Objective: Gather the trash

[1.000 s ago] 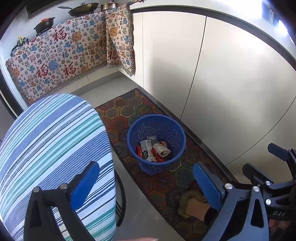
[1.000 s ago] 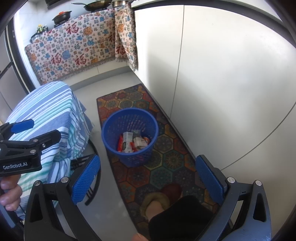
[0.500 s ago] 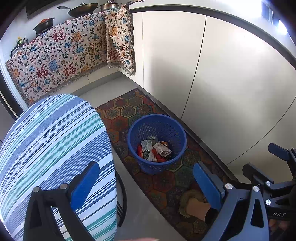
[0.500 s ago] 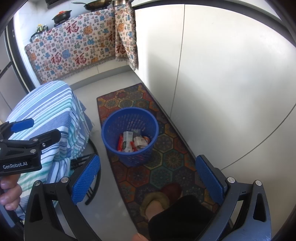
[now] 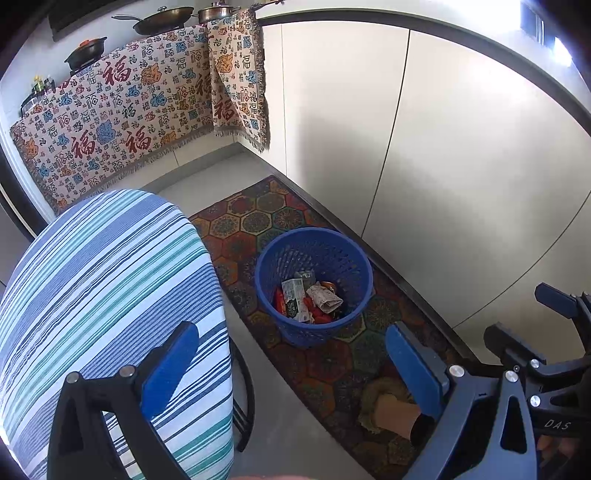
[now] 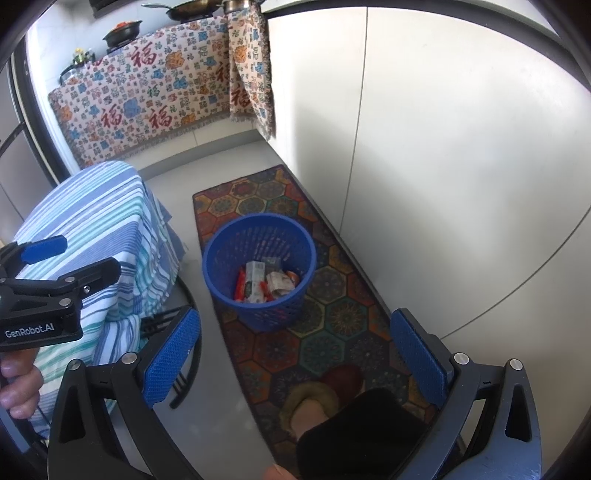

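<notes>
- Fingers of the left gripper (image 5: 291,363) are spread wide with nothing between the blue pads, held above the floor beside the striped cloth (image 5: 103,295)
- Fingers of the right gripper (image 6: 295,350) are likewise spread wide and pinch nothing; they hang over the patterned rug (image 6: 332,325), above the person's slippered foot (image 6: 310,402)
- Each gripper shows at the edge of the other's view, the left one held in a hand (image 6: 18,384) at the lower left of the right wrist view
- Trash (image 5: 308,301) lies at the bottom of the blue basket (image 5: 314,240): a crumpled paper, a small carton and red wrappers, packed against one another
- The basket stands upright on the rug, near the white cabinet wall (image 5: 461,166) and just beside the cloth-covered stand
- Farther back, a counter draped with a patterned cloth (image 5: 122,122) carries pans (image 5: 162,20) and a dark pot (image 5: 85,53)
</notes>
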